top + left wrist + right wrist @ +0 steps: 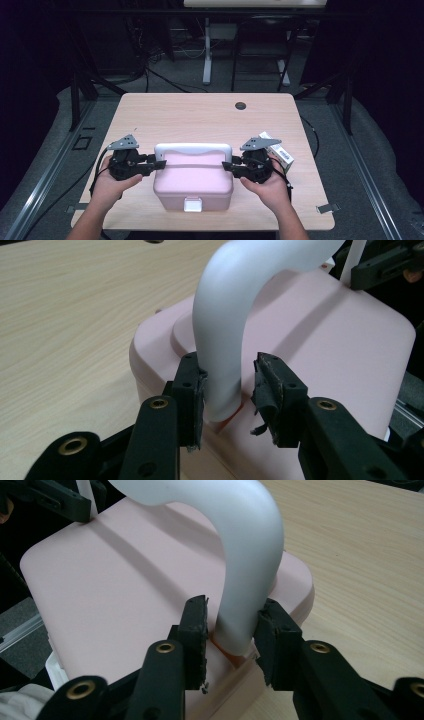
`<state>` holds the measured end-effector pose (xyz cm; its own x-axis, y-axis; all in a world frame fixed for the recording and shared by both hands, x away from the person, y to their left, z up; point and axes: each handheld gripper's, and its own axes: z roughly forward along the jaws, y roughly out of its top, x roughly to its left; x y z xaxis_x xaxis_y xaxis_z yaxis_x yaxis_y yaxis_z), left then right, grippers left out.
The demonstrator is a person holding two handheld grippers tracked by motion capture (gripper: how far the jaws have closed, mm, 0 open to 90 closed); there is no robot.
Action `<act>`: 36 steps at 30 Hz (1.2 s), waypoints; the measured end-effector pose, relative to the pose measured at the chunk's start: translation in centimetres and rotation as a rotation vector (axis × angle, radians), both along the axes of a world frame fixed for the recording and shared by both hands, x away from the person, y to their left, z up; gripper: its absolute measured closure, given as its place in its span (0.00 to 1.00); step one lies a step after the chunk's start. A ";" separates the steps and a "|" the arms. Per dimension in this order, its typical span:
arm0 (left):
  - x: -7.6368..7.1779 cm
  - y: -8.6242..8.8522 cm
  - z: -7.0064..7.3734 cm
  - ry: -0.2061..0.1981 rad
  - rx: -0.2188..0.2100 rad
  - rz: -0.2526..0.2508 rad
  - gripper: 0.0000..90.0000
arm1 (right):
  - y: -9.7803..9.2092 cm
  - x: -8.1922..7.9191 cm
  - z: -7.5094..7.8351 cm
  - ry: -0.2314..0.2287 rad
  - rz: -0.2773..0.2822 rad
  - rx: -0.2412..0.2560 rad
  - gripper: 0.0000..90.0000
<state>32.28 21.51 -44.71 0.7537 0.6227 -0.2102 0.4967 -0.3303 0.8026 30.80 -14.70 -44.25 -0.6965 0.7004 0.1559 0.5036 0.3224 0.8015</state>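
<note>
A pink box [193,183] with a white carrying handle [193,150] is seen near the front edge of the tabletop [200,115], about midway between its left and right edges, with a white latch at its front wall. The handle is raised upright, and each of its lower ends is bracketed by a gripper. The left gripper [229,390] is set around the handle's left leg, one jaw touching it and the other with a gap beside it, so it is judged narrowly open, not yet clamped. The right gripper [230,627] is closed more snugly on the right leg. A small white carton [278,149] lies by the right edge. Lifting or carrying the box appears still to be done; the lid is still closed.
</note>
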 end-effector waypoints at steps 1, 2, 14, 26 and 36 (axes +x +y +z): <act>0.0 0.0 0.0 0.001 -0.002 0.001 0.72 | 0.0 0.0 0.0 -0.009 -0.005 -0.005 0.78; 0.0 0.1 0.1 -0.002 0.003 0.003 0.74 | 0.0 0.0 0.0 -0.015 -0.009 -0.010 0.79; -0.3 0.1 0.4 -0.013 0.029 0.016 0.82 | 0.0 -0.3 0.2 -0.015 -0.012 0.000 0.82; -0.4 0.8 1.1 -0.041 -0.066 0.041 0.82 | -0.2 -0.6 1.1 -0.046 -0.012 0.067 0.82; -1.2 1.2 1.9 -0.060 -0.062 0.042 0.74 | -0.3 -0.6 1.3 -0.043 -0.010 0.073 0.83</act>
